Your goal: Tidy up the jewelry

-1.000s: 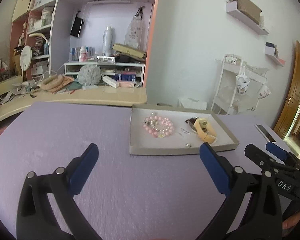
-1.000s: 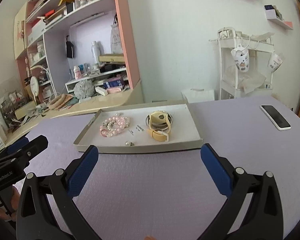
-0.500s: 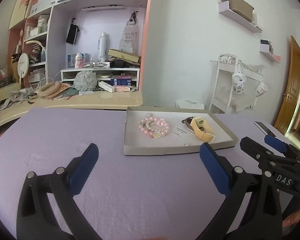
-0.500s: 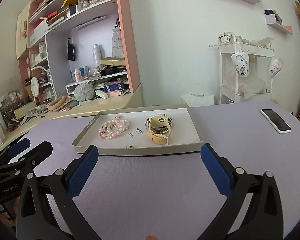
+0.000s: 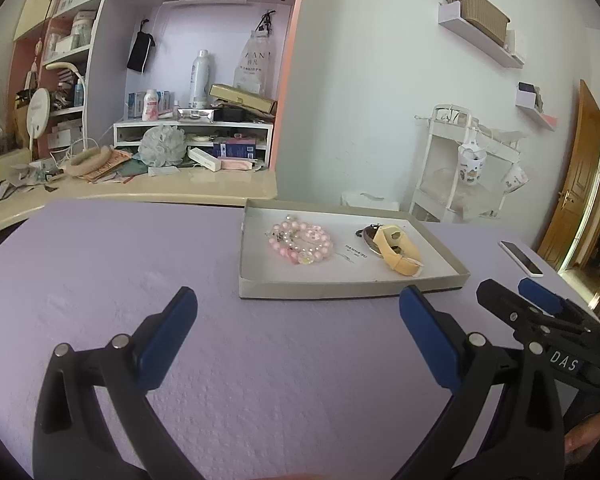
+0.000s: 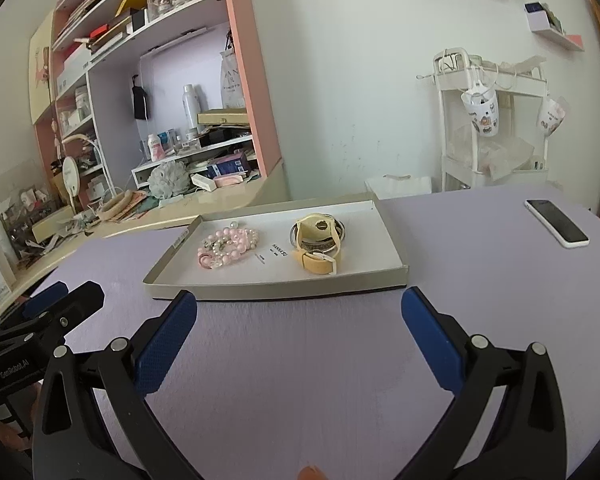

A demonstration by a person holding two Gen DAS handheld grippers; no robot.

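Observation:
A shallow grey cardboard tray [image 5: 340,286] [image 6: 284,290] lies on the lilac table. In it are pink bead bracelets [image 5: 302,240] [image 6: 228,246], a small white tag [image 5: 354,254] and a yellow-strapped watch [image 5: 396,250] [image 6: 318,244] on metal bangles. My left gripper [image 5: 296,312] is open and empty, hovering short of the tray's near wall. My right gripper [image 6: 298,314] is open and empty too, just before the tray. The right gripper shows at the right of the left wrist view [image 5: 532,308]; the left gripper shows at the left of the right wrist view [image 6: 56,300].
A white phone [image 6: 558,228] [image 5: 520,258] lies on the table right of the tray. A cluttered desk [image 5: 140,188] and shelves stand behind at the left. A white trolley [image 6: 492,128] stands at the back right.
Both views have tilted up and drawn back a little, so the tray sits slightly farther away. A small loose item at the tray's front is now hidden by its wall. Both grippers stay open.

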